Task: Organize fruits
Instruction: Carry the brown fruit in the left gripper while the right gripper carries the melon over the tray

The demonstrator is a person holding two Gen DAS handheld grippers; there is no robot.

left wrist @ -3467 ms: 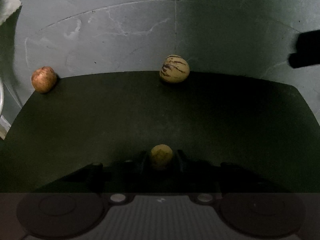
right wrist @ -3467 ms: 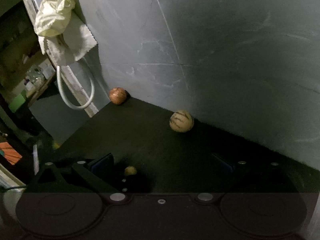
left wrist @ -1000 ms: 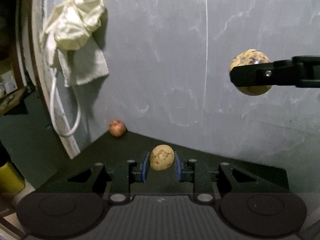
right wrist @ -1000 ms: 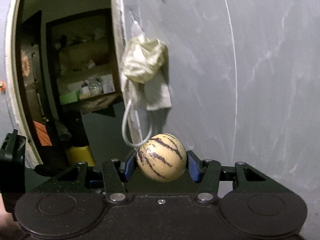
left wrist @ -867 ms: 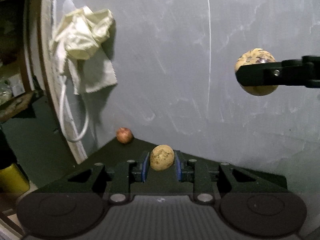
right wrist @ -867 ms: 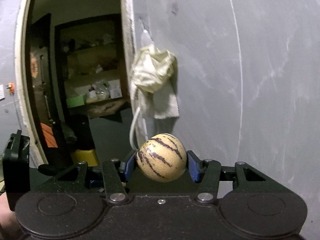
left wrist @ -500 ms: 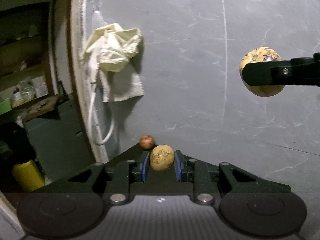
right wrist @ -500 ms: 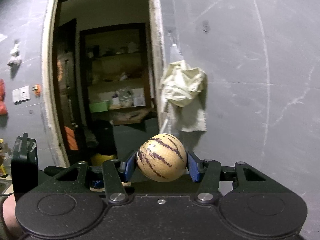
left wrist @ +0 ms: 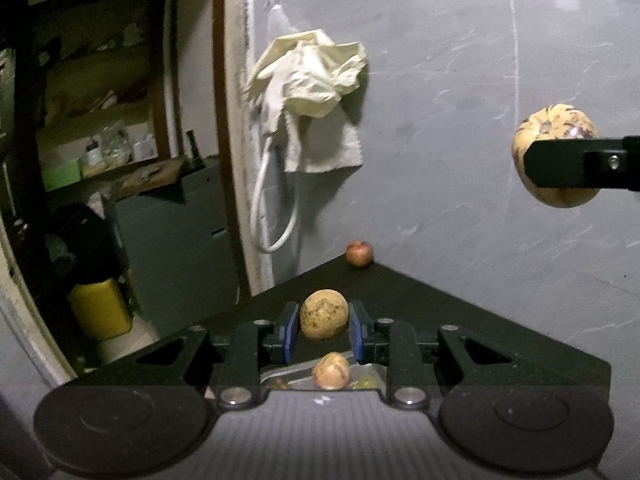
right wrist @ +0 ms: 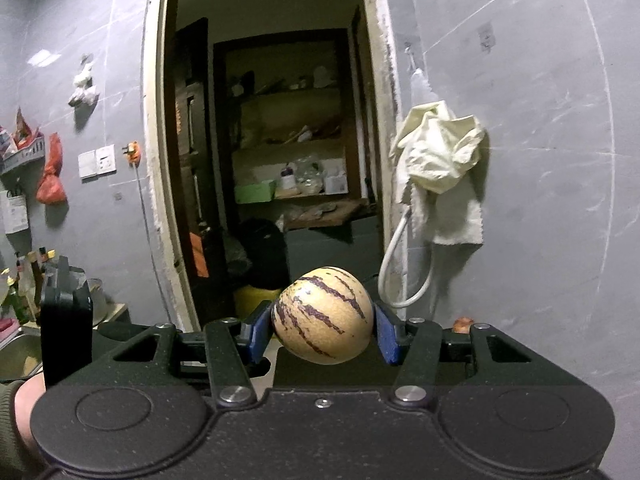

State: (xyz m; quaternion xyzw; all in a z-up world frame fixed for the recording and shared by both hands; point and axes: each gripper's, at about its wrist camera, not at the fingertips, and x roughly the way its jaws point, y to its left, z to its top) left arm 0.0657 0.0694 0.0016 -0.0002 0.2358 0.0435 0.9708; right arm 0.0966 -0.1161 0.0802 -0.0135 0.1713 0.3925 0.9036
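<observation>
Fruit aloft beside grey wall

Dark table (left wrist: 420,300) meets a grey tiled wall (left wrist: 440,80); a doorway (right wrist: 260,120) opens beyond. Left claw (left wrist: 324,332) grips a small tan fruit (left wrist: 324,319), upright. Right claw (right wrist: 324,334) clamps a striped fruit (right wrist: 323,315), long axis tilted. A red fruit (left wrist: 359,253) sits far ahead.

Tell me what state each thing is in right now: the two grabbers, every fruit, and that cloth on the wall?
Left gripper: shut on the small yellowish fruit, held in the air.
Right gripper: shut on the striped fruit, held in the air.
Reddish fruit: resting untouched on the dark counter, by the wall.
Cloth: hanging crumpled on the wall.
</observation>
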